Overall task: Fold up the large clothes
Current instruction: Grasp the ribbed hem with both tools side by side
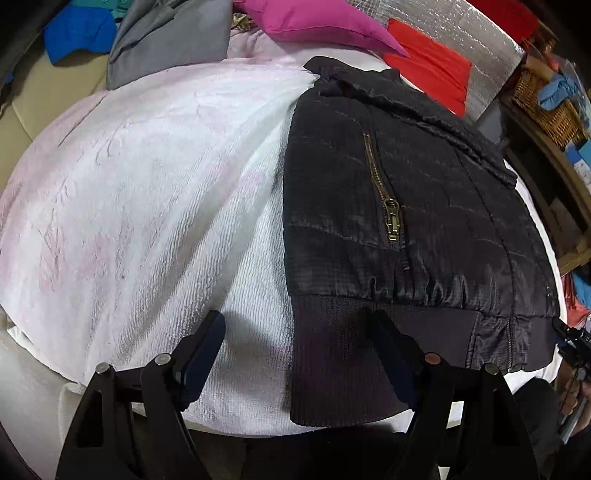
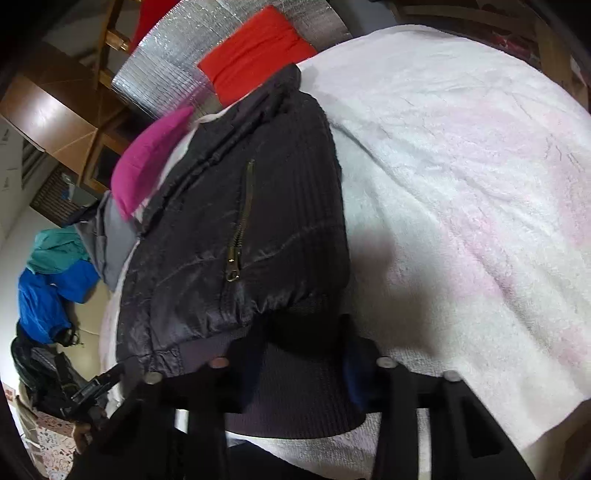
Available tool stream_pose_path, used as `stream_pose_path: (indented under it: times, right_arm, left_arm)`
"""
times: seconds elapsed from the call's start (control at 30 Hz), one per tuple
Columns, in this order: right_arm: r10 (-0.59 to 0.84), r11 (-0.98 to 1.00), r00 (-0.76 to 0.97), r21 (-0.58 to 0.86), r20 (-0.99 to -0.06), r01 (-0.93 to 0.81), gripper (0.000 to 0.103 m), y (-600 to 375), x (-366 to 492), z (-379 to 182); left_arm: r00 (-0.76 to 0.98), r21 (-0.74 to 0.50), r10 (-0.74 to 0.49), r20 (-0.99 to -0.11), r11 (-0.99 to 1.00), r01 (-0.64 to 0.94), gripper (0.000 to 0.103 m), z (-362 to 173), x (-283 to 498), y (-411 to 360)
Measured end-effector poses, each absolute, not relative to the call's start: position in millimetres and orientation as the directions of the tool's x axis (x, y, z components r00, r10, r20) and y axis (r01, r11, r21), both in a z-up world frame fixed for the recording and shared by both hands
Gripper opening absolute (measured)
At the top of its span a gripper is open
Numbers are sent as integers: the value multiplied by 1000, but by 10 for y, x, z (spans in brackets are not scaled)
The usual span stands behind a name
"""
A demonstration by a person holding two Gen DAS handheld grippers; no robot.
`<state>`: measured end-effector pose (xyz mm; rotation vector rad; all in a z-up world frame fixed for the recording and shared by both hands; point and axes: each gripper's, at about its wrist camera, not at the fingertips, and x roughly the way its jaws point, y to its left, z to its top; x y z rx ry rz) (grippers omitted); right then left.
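Right gripper (image 2: 299,350) straddles jacket (image 2: 236,236) hem — basket (image 1: 550,107) holds blue cloth (image 1: 559,90).

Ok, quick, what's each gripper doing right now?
Left gripper: open, holding nothing.
Right gripper: closed on the jacket hem.

You have a black quilted jacket (image 1: 417,206) with a brass-coloured zipper (image 1: 384,195) and a dark ribbed hem (image 1: 332,354) at 6 o'clock. Under it lies a white towel (image 1: 155,192) with faint pink patches. At 12 o'clock sit a magenta cloth (image 1: 317,18) and a grey one (image 1: 170,40); at 1 o'clock a red one (image 1: 428,70) on silver foil (image 1: 480,44); at 11 o'clock a blue one (image 1: 77,33).
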<state>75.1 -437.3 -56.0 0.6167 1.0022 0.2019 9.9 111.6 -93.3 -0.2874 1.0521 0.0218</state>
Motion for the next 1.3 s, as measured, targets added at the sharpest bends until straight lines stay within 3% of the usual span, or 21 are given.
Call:
stream_pose_path:
  times: [0.43, 0.53, 0.6, 0.67, 0.83, 1.07, 1.13, 1.23, 1.3]
  right_arm:
    - [466, 785, 530, 607, -708, 121, 41, -4436, 758, -638]
    - [454, 799, 518, 588, -725, 124, 26, -4419, 759, -630]
    - [462, 796, 509, 593, -726, 123, 15, -4427, 762, -624]
    - [463, 799, 508, 590, -726, 117, 11, -4417, 752, -574]
    - [469, 802, 511, 590, -720, 96, 9, -4374, 701, -457]
    - [481, 800, 499, 594, -721, 88, 8, -4406, 570, -464]
    - [484, 794, 496, 600, -721, 97, 10, -4451, 572, -520]
    - [503, 772, 519, 630, -691, 89, 21, -4469, 588, -539]
    - [523, 756, 536, 651, -663, 68, 52, -4462, 592, -517]
  left_arm:
    - [470, -192, -108, -876, 972, -134, 81, -993, 232, 1013]
    - [463, -178, -103, -880, 977, -122, 80, -1003, 275, 954]
    - [461, -183, -114, -880, 977, -108, 68, -1010, 295, 929]
    - [465, -194, -131, -876, 977, -90, 43, -1004, 299, 887]
    - [480, -187, -125, -869, 979, -84, 18, -964, 285, 846]
    - [500, -259, -192, -844, 963, -68, 10, -915, 174, 975]
    - [505, -280, -206, -838, 957, -72, 11, -950, 178, 996]
    - [507, -332, -240, -828, 938, -99, 14, -940, 181, 1111]
    - [539, -341, -232, -810, 934, -110, 23, -885, 189, 1143]
